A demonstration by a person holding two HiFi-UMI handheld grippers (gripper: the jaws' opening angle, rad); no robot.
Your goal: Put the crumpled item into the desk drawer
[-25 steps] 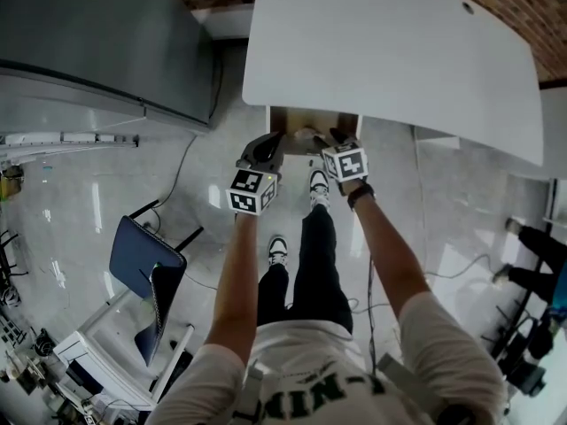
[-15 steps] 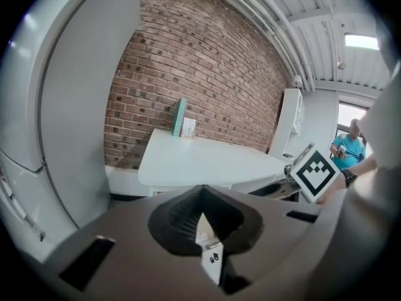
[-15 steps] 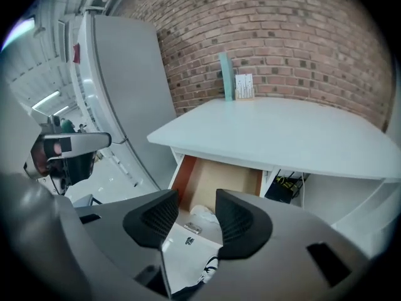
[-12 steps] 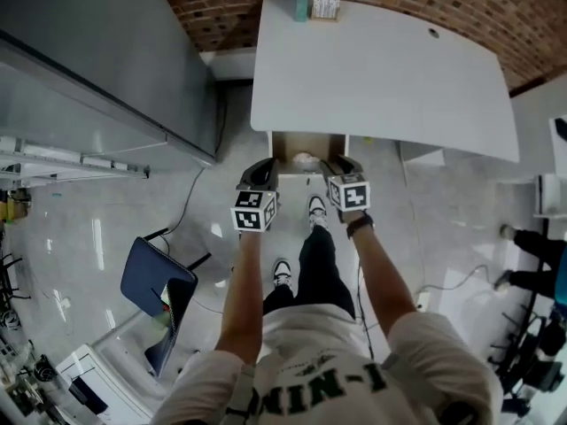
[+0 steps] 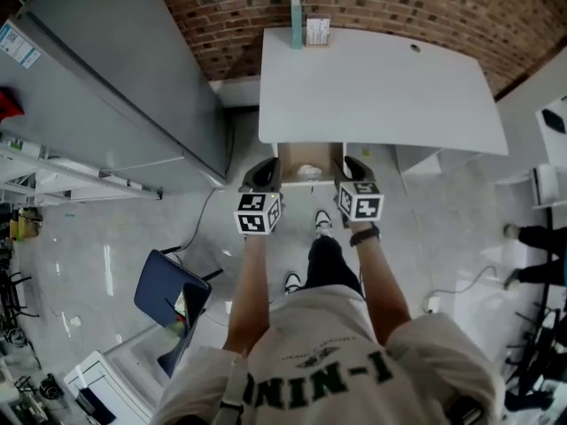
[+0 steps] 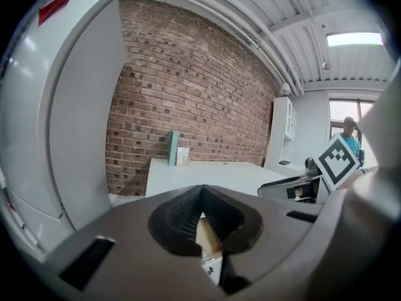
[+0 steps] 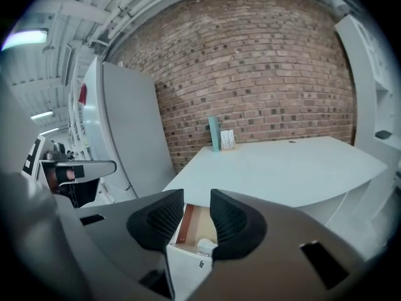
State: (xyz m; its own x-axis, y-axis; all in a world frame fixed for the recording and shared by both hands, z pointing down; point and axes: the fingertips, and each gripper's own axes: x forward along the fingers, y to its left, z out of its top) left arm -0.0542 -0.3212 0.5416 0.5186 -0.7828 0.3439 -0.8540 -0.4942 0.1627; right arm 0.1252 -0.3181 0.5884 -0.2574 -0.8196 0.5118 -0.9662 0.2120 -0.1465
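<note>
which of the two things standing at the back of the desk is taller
The teal slab, the left one of the pair; the small pale box right beside it reaches only partway up it.

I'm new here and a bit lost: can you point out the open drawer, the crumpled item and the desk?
drawer (image 5: 326, 157): head view, bare wooden floor inside.
crumpled item (image 5: 308, 172): head view, its pale middle.
desk (image 5: 381, 87): head view, middle of white top.

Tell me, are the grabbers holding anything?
Nothing is held. The left gripper has its jaws together and empty; the right gripper has jaws closing on nothing. The crumpled white item lies in the open wooden desk drawer.
</note>
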